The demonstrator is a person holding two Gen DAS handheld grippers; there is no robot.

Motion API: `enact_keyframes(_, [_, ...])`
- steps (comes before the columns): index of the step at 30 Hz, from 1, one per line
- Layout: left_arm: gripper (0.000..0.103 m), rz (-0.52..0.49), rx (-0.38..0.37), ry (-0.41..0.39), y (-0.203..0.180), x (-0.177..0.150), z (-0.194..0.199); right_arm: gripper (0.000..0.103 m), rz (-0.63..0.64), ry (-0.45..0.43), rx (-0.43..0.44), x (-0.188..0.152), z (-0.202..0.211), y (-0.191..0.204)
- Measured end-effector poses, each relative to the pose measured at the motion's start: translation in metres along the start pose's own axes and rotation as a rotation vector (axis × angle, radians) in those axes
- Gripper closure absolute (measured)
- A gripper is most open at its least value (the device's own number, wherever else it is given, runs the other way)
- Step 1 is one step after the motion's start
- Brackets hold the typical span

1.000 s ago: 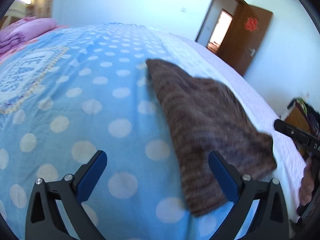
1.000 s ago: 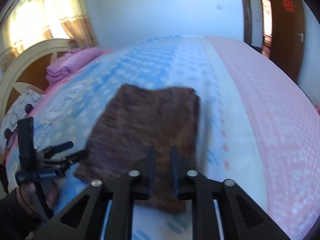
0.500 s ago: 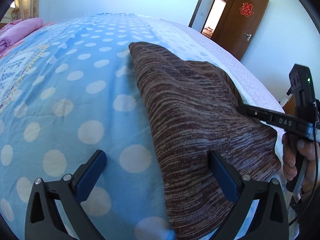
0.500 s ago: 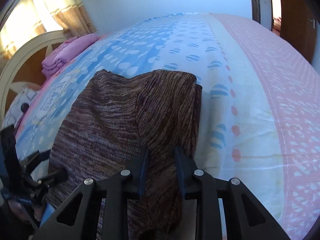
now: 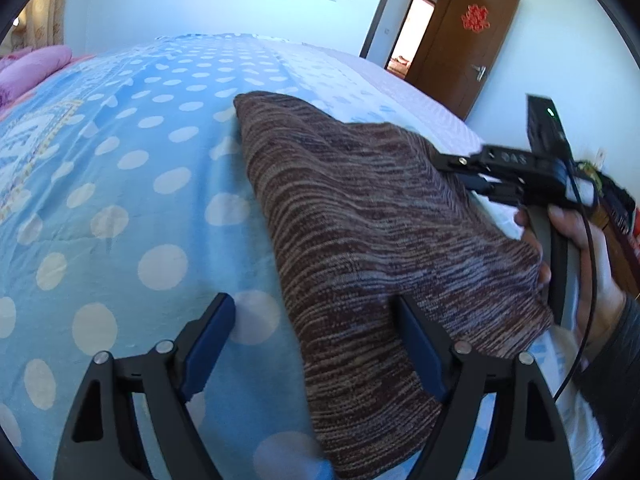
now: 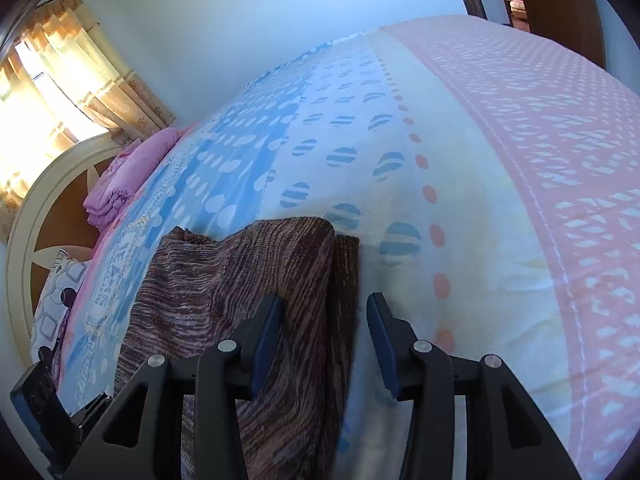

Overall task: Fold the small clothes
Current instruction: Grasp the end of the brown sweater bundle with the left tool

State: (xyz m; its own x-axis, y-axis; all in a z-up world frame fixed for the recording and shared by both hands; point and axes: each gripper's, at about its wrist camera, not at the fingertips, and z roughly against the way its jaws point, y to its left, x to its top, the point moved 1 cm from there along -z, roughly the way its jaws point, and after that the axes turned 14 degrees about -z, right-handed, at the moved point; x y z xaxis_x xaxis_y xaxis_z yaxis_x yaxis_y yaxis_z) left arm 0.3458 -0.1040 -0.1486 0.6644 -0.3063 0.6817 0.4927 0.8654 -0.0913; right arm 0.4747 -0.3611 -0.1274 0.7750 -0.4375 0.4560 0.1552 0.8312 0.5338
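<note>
A brown striped knit garment (image 5: 360,232) lies folded on the blue polka-dot bedspread (image 5: 120,184). My left gripper (image 5: 316,340) is open just above the bed, its right finger over the garment's near left edge. In the left wrist view my right gripper (image 5: 460,172) sits at the garment's right edge. In the right wrist view my right gripper (image 6: 324,340) is open, holding nothing, over the garment's (image 6: 240,280) right edge, where a lower layer shows beside the folded top layer.
A folded pink blanket (image 6: 128,176) lies by the round headboard (image 6: 36,216) at the head of the bed. The bedspread turns white, then pink (image 6: 560,160) toward the right. An open wooden door (image 5: 468,40) stands beyond the bed.
My right gripper, shut over the garment earlier, has opened and let the fabric drop. The garment now lies flatter. My left gripper stayed open and came closer to the garment.
</note>
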Motion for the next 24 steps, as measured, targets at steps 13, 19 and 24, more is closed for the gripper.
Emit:
enact_keyframes(13, [0.041,-0.074,-0.003,0.010,-0.014,0.002,0.000,0.070,-0.016,0.005,0.059,0.008,-0.020,-0.003])
enact_keyframes(19, [0.055,-0.104,-0.008,0.013,-0.022,0.004,0.003,0.083,0.040,-0.020,-0.015,0.001,-0.018,0.014])
enact_keyframes(24, [0.064,-0.117,-0.008,0.020,-0.024,0.005,0.003,0.084,0.035,-0.031,-0.040,0.000,-0.018,0.016])
